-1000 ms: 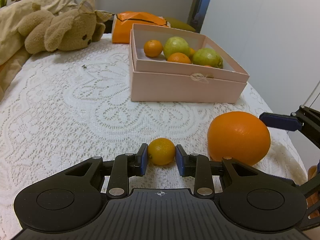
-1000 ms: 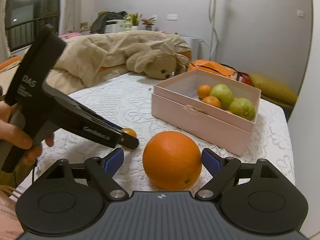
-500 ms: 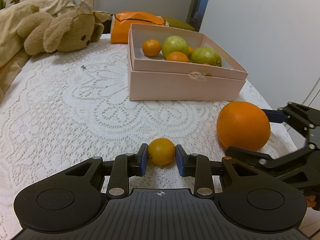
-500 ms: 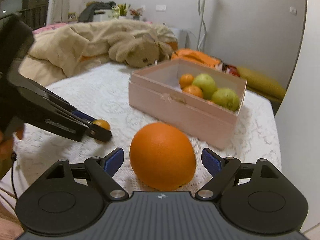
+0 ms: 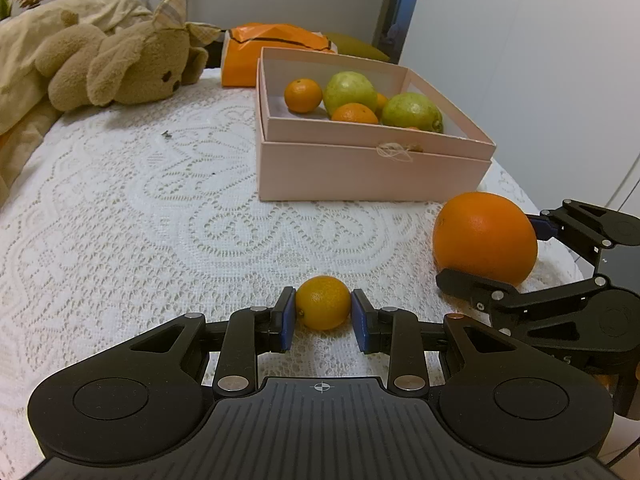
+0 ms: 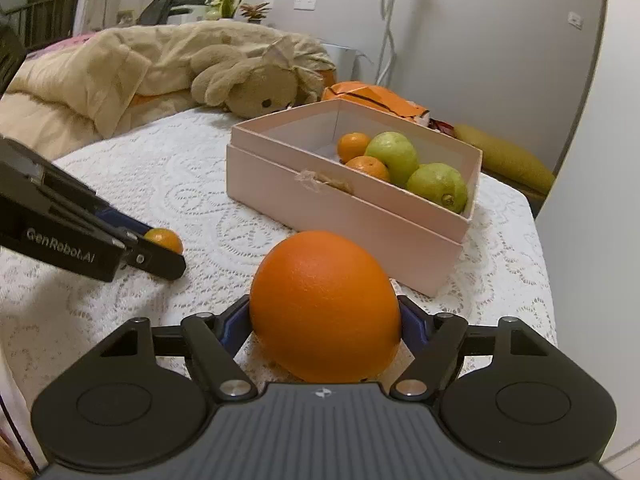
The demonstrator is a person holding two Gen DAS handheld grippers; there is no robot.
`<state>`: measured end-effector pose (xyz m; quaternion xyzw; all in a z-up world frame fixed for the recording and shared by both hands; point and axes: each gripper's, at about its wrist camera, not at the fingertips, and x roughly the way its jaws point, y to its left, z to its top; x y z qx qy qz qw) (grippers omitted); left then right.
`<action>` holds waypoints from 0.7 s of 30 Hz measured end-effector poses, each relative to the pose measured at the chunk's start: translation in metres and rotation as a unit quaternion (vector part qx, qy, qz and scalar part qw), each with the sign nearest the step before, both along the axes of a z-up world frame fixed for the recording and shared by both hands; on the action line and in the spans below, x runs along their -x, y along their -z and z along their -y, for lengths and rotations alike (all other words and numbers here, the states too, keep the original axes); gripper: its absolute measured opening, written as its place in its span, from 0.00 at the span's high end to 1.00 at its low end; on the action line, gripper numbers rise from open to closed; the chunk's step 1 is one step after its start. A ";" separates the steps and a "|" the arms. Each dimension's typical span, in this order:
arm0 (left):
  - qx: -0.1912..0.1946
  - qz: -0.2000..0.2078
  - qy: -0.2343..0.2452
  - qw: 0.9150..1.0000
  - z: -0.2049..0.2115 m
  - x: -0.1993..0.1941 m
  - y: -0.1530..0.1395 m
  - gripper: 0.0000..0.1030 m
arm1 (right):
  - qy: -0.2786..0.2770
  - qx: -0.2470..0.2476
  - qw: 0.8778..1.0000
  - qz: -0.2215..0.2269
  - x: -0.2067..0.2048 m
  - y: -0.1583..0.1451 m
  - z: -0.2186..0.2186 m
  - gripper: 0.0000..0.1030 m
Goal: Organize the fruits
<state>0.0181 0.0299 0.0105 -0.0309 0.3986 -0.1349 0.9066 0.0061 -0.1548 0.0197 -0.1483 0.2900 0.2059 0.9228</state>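
Note:
My left gripper (image 5: 323,316) is shut on a small orange citrus (image 5: 322,302) low over the lace tablecloth; it also shows in the right wrist view (image 6: 165,239). My right gripper (image 6: 324,320) is shut on a large orange (image 6: 325,305), which also shows in the left wrist view (image 5: 485,237) at the right. A pink box (image 5: 372,168) stands behind, holding small oranges (image 5: 303,95) and green guavas (image 5: 412,112); it also shows in the right wrist view (image 6: 344,216).
A plush toy (image 5: 120,68) and beige bedding (image 6: 80,80) lie at the back left. An orange bag (image 5: 276,40) sits behind the box. The table edge (image 6: 540,280) runs close on the right, near a white wall.
My right gripper has closed from wide open onto the large orange. My left gripper has kept its hold on the small citrus and shifted a little nearer the box.

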 end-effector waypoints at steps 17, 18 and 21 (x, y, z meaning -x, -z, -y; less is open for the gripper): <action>0.045 0.232 -0.025 0.971 -0.019 -0.025 -0.146 0.68 | 0.050 -0.114 0.990 0.072 -0.022 -0.093 0.027 0.29; 0.043 0.248 -0.026 0.967 -0.016 -0.031 -0.159 0.68 | 0.054 -0.123 0.986 0.103 -0.025 -0.116 0.029 0.29; 0.067 0.234 -0.010 0.970 -0.010 -0.063 -0.173 0.67 | 0.062 -0.117 0.979 0.157 -0.040 -0.168 0.025 0.29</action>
